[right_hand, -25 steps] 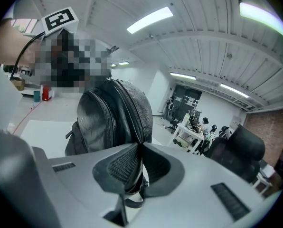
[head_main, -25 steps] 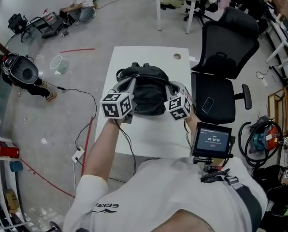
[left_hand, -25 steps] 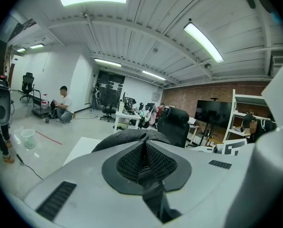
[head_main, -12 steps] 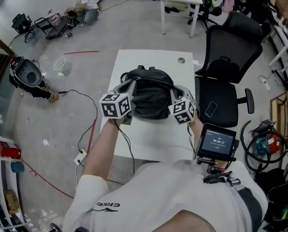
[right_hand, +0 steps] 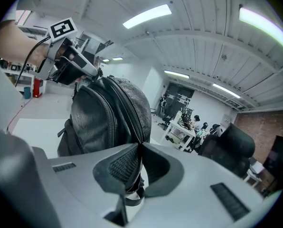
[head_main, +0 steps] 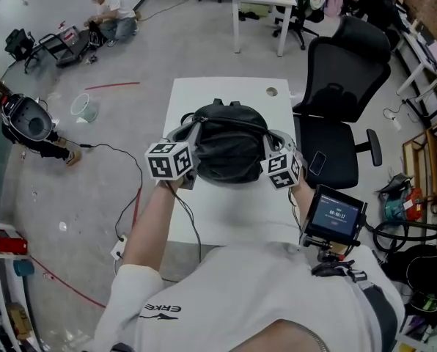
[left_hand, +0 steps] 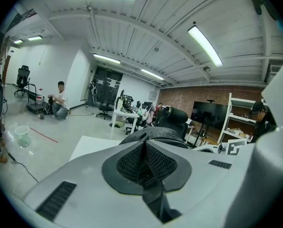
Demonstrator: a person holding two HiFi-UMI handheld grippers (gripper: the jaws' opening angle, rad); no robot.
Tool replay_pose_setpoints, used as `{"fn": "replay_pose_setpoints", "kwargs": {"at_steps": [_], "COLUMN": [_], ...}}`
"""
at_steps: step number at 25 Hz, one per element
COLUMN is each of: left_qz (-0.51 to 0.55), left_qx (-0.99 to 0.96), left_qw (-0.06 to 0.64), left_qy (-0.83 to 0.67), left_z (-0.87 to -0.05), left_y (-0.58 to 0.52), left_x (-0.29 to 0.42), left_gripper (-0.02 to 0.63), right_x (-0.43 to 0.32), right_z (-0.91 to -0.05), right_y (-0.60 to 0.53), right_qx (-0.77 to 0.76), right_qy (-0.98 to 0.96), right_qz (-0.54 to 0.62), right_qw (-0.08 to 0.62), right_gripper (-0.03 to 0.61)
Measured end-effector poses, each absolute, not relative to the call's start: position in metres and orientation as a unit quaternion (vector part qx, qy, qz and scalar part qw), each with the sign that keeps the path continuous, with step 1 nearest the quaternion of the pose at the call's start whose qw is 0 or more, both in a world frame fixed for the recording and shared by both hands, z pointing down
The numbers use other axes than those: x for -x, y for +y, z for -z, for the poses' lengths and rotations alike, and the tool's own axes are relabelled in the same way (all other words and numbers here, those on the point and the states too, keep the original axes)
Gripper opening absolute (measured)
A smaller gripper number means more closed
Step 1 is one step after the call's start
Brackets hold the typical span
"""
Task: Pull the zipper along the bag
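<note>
Black, soft leather-look backpack (head_main: 229,141) slumped on white bench (head_main: 226,222): limp, light, bound to buckle; left gripper (left_hand: 144,148) pinched shut on dark tab (left_hand: 153,194), maybe the zipper pull; right gripper (right_hand: 139,151) clamped on dark strap (right_hand: 132,194). Best kept taut while pulling.

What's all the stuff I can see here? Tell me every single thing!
backpack: one, black, on the table between both grippers
table: one, white, before the person
office chair: one, black, right of the table
phone: one, dark, on the chair's seat
bucket: one, pale, on the floor, left
small screen: one, black, beside the person's right arm
crouching person: one, white top, far floor, upper left
left gripper: one, grey, shut on the backpack's top
right gripper: one, grey, shut on the backpack's side
</note>
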State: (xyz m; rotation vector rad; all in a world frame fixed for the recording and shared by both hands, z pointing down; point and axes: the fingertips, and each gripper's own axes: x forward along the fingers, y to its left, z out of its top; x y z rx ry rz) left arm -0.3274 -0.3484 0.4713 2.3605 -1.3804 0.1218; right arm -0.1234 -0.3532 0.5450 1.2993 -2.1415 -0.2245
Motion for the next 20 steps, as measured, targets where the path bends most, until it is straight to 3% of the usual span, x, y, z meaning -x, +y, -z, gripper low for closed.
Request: {"fn": "replay_pose_setpoints", "kwargs": {"at_steps": [20], "left_qz": [-0.023], "left_qx": [-0.832], "left_qw": [0.237], "left_qy": [-0.500], "left_z": [-0.496], "left_y": [-0.366], "left_x": [0.362], "left_gripper": [0.015], "right_x": [0.110], "right_z": [-0.544], "right_y": [-0.356], "right_qx": [-0.511], "right_qy": [-0.793], "right_qz": [0.084], "right_qw": [0.320], "right_gripper": [0.028]}}
